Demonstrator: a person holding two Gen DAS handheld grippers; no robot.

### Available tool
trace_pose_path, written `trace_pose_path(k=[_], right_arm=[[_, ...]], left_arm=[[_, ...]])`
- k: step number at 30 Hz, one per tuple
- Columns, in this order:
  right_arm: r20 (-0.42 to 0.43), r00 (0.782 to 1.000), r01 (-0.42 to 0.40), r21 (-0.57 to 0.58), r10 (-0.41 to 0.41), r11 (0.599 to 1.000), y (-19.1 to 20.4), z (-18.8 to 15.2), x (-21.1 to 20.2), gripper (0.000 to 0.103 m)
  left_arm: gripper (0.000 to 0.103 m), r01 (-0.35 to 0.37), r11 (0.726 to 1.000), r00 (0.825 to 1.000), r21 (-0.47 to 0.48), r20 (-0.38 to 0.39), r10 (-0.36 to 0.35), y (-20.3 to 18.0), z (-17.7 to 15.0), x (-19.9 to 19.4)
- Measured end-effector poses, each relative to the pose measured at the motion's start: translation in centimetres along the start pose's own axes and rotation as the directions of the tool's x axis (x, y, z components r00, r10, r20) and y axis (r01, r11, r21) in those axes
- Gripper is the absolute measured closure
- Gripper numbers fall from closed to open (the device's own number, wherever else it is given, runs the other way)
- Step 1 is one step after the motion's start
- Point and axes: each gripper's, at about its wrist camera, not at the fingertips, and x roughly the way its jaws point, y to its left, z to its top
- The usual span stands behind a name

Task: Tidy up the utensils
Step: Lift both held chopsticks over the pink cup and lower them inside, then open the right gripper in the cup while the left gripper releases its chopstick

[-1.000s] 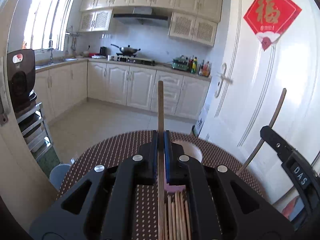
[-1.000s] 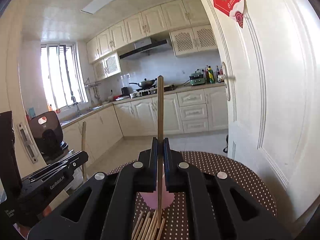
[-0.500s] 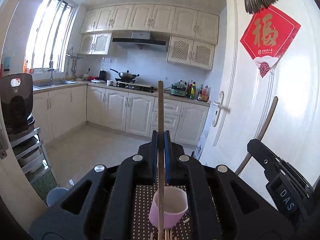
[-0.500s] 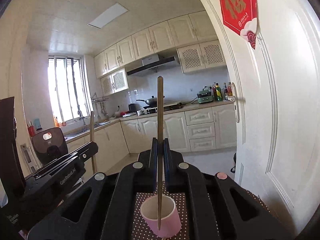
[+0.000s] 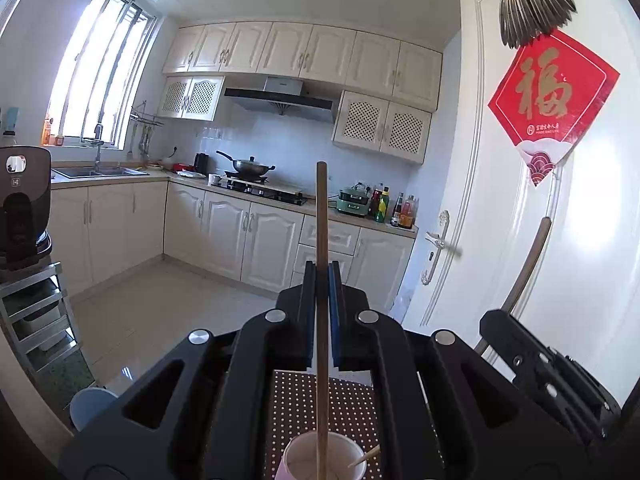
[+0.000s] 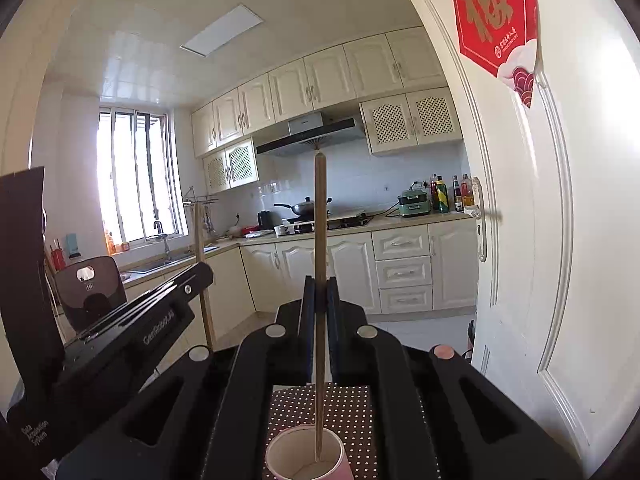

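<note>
Two chopsticks poised over the cup, neither dropped in yet.

Left chopstick (image 5: 321, 300) upright, lower end dipping into the pink cup (image 5: 325, 458) on the dotted mat (image 5: 296, 404), pinched in the left gripper (image 5: 321, 312); right chopstick (image 6: 319, 300) likewise clamped in the right gripper (image 6: 319, 312), tip just inside the rim. One slim stick (image 5: 364, 457) seemingly already in the cup. Left to do: release both; remaining utensils out of view.

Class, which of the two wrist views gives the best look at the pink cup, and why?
The right wrist view: the pink cup shows its whole rim, inside and some pink wall, with the right gripper's chopstick hanging over it. The left wrist view crops the cup at the frame's bottom edge.
</note>
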Motion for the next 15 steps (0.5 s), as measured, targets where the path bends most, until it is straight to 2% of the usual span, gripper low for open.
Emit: trace_pose_path(k=[9, 15], right_arm=[[-0.093, 0.996, 0.010, 0.011, -0.008, 1.000, -1.2, -2.4, 3.1, 0.099], [-0.163, 0.987, 0.001, 0.031, 0.004, 1.000, -1.8, -3.7, 4.2, 0.098]], left_arm=[[0.096, -0.060, 0.998, 0.998, 0.031, -0.016, 0.060, 0.0, -2.6, 3.2], [0.095, -0.043, 0.999, 0.998, 0.004, -0.047, 0.043, 1.0, -3.6, 4.3]])
